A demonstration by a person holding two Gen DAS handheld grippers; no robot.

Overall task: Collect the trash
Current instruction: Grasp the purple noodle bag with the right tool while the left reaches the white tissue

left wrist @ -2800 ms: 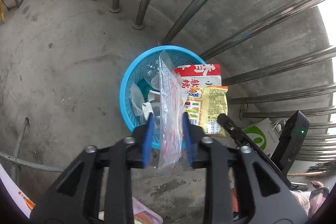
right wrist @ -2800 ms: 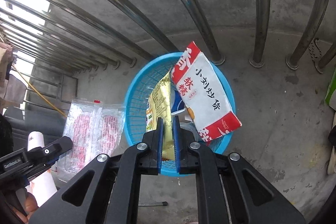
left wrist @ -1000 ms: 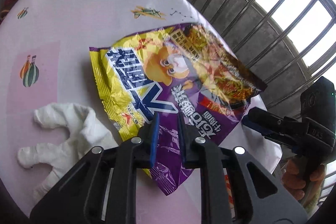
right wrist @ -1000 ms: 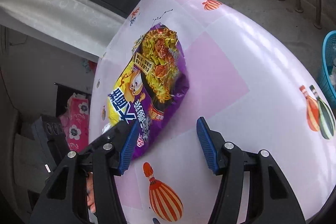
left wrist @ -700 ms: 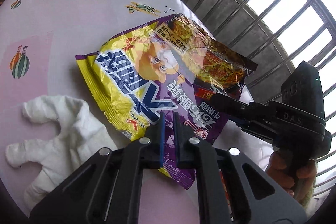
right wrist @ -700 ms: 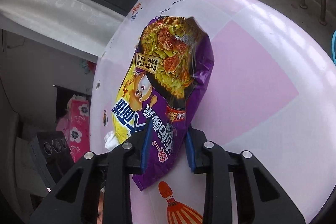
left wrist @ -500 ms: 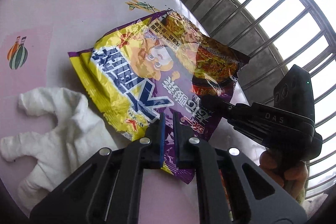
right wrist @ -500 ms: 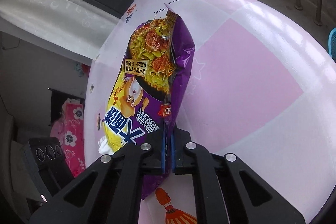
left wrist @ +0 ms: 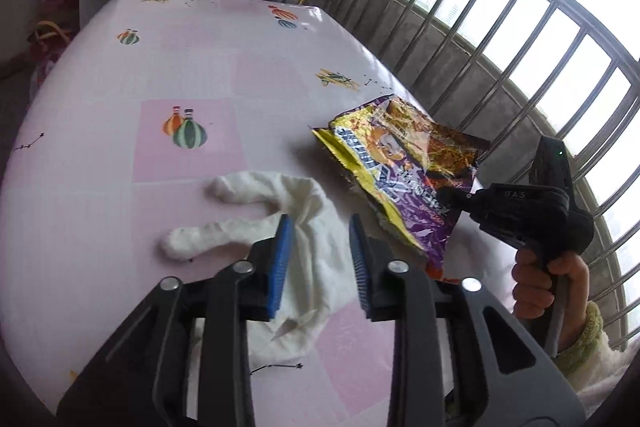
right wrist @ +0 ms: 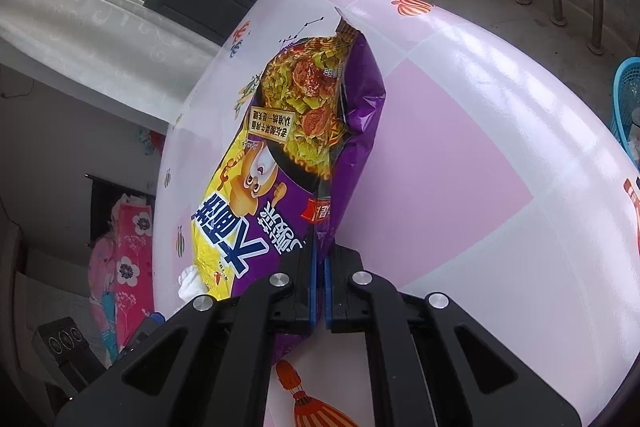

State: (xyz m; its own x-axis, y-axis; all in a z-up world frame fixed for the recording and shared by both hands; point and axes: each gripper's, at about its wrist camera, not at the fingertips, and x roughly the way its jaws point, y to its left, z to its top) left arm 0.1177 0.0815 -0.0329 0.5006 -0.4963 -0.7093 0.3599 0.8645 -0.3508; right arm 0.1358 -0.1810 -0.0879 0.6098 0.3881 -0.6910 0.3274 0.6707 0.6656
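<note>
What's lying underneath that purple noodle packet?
The noodle packet is pinched by the right tongs and lifted at that end. Below it shows the pink tablecloth and the white glove beside it. Anything under its far end is covered.

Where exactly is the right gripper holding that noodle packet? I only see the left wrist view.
Observer: The right gripper has its jaws shut on the purple edge of the noodle packet.
Operator: Any bin nearby?
Observer: Yes, a blue basket shows past the table, down on the concrete floor.
Operator: Is it empty?
Observer: No, something pale lies inside, but it is too cut off to identify.
</note>
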